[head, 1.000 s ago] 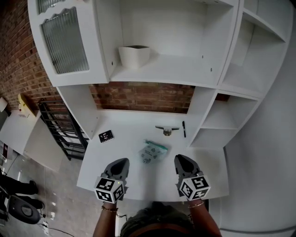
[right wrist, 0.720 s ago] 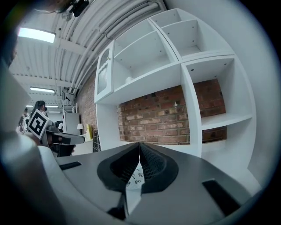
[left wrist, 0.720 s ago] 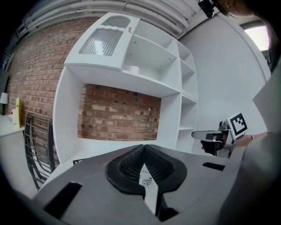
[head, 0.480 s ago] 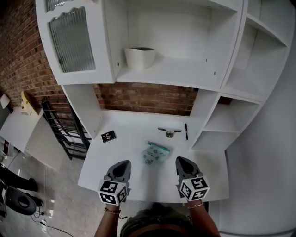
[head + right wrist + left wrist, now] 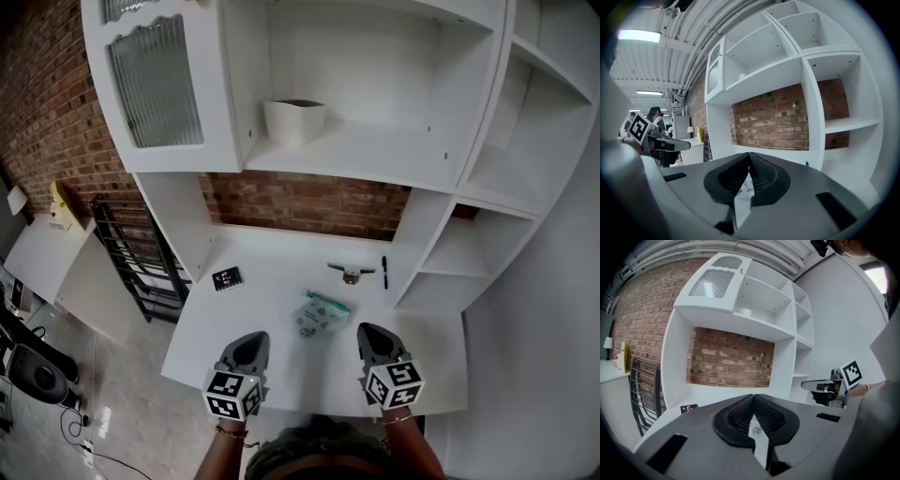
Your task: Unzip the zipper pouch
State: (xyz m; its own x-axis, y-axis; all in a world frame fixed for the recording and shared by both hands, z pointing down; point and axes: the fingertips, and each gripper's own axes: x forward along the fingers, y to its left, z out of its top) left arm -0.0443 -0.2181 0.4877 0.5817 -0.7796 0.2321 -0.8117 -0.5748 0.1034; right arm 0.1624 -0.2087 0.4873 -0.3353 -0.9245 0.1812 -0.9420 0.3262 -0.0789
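Head view: zipper pouch (image 5: 319, 314) lies flat mid-desk (image 5: 272, 314), ahead of and between both tools, touching neither. Left gripper (image 5: 251, 338) and right gripper (image 5: 368, 331) hover over the near edge of the desk, well apart, one either side of the pouch. Behind the pouch are a small metal part (image 5: 352, 273) and a black pen (image 5: 384, 272), with a marker card (image 5: 227, 278) off to the left and a white pot (image 5: 295, 120) on the shelf above. Left gripper view: the jaw tips meet, fully closed, nothing clamped. The pouch's print shows on the desk through the slit below the tips. Right gripper view: same there, tips together, empty, pouch print visible on the desk beyond.
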